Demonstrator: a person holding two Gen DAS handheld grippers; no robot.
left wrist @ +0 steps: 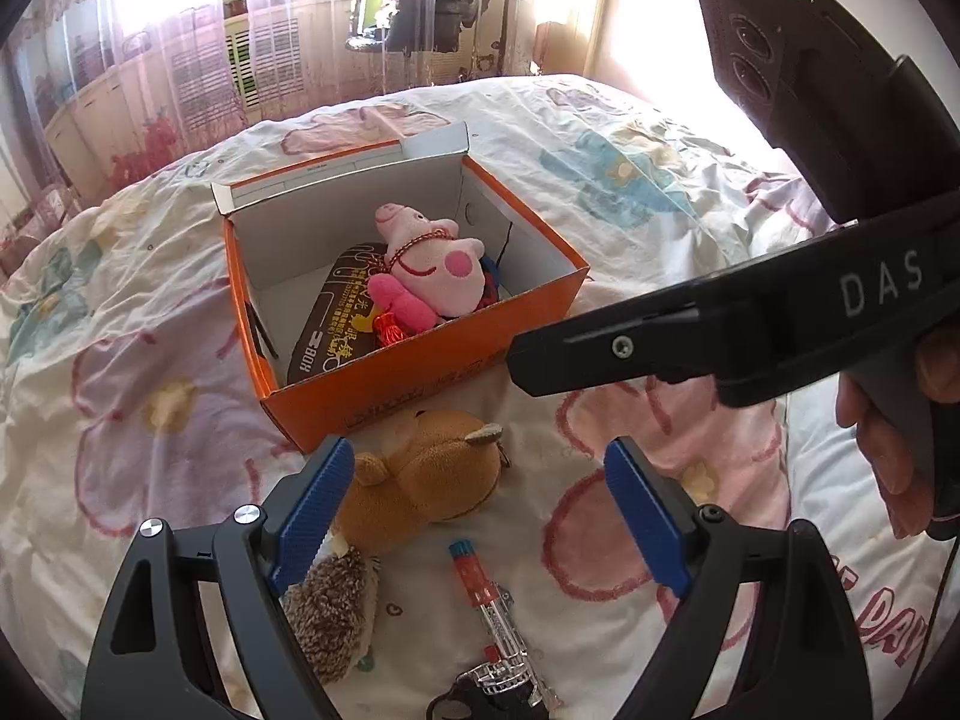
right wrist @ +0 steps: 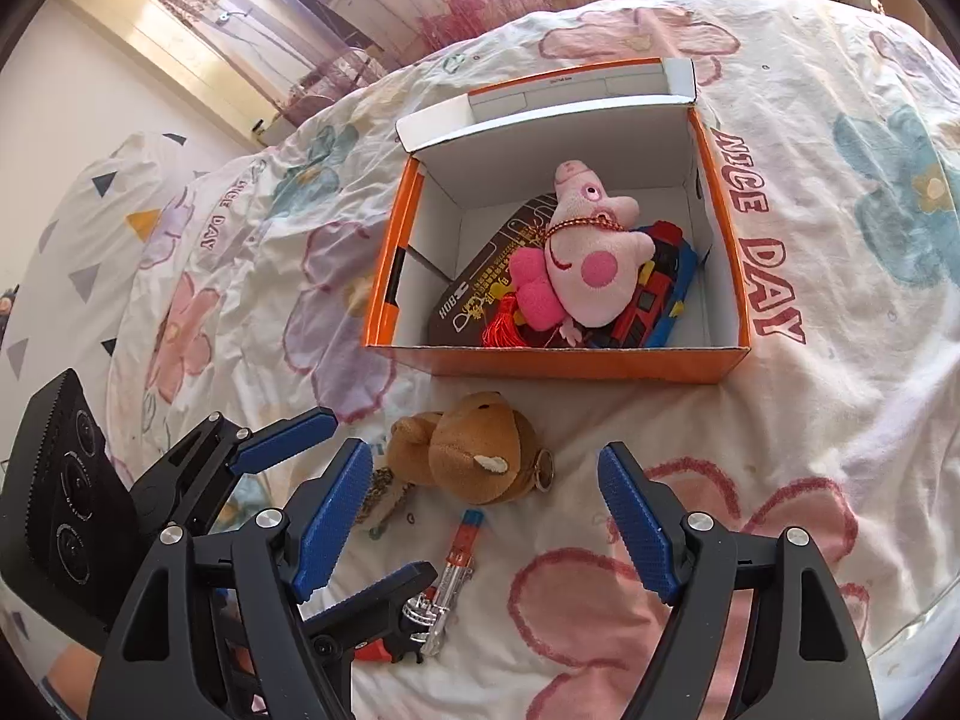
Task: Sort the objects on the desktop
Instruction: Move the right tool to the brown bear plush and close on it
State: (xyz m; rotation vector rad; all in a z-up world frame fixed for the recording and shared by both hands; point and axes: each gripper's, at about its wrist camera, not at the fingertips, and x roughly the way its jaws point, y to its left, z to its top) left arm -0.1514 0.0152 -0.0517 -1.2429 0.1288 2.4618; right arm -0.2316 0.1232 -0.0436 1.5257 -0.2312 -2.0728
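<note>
An orange box [left wrist: 420, 378] [right wrist: 558, 363] stands open on the bed. In it lie a pink pig plush [left wrist: 429, 261] [right wrist: 591, 252], a dark packet [left wrist: 336, 324] and a red and blue toy [right wrist: 660, 288]. In front of it lie a brown bear plush [left wrist: 420, 474] [right wrist: 474, 450], a hedgehog plush [left wrist: 333, 612] and a silver toy gun [left wrist: 498, 618] [right wrist: 447, 582]. My left gripper [left wrist: 480, 516] [right wrist: 324, 498] is open, low over the bear and gun. My right gripper [right wrist: 480, 516] is open and empty above the gun; its body [left wrist: 720, 336] crosses the left wrist view.
A floral quilt [left wrist: 150, 390] [right wrist: 810, 450] covers the bed, with a triangle-print pillow [right wrist: 90, 210] at its left end. Curtains and a window [left wrist: 270, 42] stand beyond the bed.
</note>
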